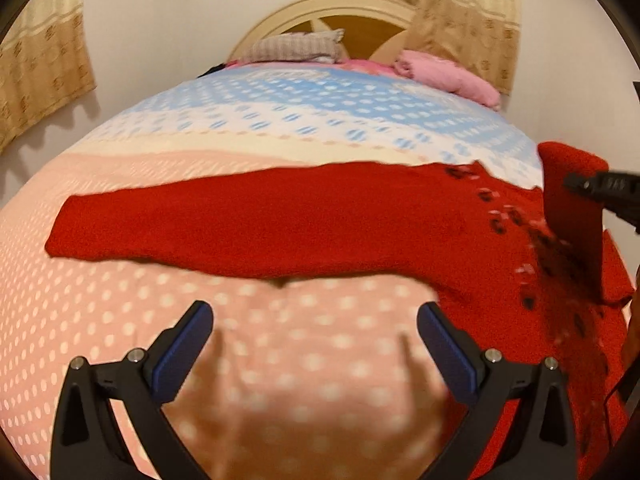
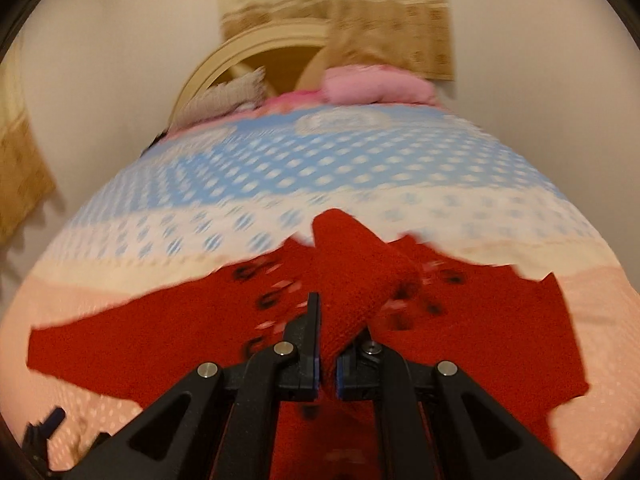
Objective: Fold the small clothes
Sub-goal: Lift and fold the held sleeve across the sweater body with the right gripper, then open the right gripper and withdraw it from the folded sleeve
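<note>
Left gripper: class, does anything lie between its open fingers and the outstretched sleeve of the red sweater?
Nothing visible does. The left gripper hangs open over bare dotted bedsheet, and the red sweater sleeve lies flat just beyond its fingertips.

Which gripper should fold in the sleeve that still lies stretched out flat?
Left. The left gripper is open and empty, just short of the flat sleeve of the red sweater. The right gripper is shut on the other sleeve, lifted over the body.
</note>
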{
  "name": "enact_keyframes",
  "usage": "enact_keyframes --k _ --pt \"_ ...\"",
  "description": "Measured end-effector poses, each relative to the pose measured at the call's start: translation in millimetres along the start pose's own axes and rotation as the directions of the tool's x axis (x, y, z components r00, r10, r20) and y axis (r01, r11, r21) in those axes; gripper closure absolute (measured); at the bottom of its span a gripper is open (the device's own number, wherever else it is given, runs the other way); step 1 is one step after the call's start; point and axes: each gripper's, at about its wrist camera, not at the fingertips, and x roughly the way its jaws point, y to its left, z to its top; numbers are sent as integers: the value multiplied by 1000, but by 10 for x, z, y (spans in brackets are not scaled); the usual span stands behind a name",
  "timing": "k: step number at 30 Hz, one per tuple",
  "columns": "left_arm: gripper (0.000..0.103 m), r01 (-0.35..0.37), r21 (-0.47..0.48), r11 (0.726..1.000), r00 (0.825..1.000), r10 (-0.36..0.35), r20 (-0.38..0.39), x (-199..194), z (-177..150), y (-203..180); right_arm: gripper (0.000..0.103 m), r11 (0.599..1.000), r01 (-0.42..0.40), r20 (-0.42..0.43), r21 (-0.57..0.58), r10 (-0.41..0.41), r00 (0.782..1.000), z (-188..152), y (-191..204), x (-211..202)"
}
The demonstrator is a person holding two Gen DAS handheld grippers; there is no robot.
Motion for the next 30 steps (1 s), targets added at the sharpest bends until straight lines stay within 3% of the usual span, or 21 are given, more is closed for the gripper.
enact_keyframes --k 5,9,13,16,18,20,22,23,25,27,28,30 --pt "0 67 -129 989 997 -69 -15 121 6 196 99 992 -36 -49 -124 30 998 -225 579 295" --pt "0 91 -165 982 993 -103 -66 270 8 215 98 979 -119 -72 -166 108 992 -308 844 399" --pt "0 110 -195 975 991 -121 -48 264 -4 233 96 949 -256 -161 -185 228 960 -426 1039 513" --pt "0 107 -186 977 992 -118 -48 253 -13 220 95 942 -269 -182 -199 234 955 -517 1163 537" --pt "0 110 -189 976 991 -121 -47 249 -16 231 86 941 -272 -205 -201 231 951 -540 1200 572" --pt "0 113 -192 975 991 -124 -45 226 -34 248 79 924 -350 -247 -154 307 919 -534 1174 564" --pt "0 111 -190 976 992 -122 -45 237 -29 250 78 867 -494 -262 -57 465 846 -521 1112 457" --pt "0 109 -188 976 992 -119 -46 239 -27 248 78 848 -529 -248 -29 506 826 -511 1076 394" --pt "0 105 -184 977 992 -115 -47 224 -38 255 78 851 -525 -198 -3 514 835 -491 997 302" --pt "0 103 -183 978 992 -113 -47 223 -44 262 78 887 -461 -135 26 460 877 -454 874 258" --pt "0 101 -181 978 993 -111 -48 226 -43 261 78 903 -429 -136 30 429 893 -450 857 282" --pt "0 95 -175 980 993 -106 -52 238 -37 253 78 911 -411 -172 39 411 895 -483 889 374"
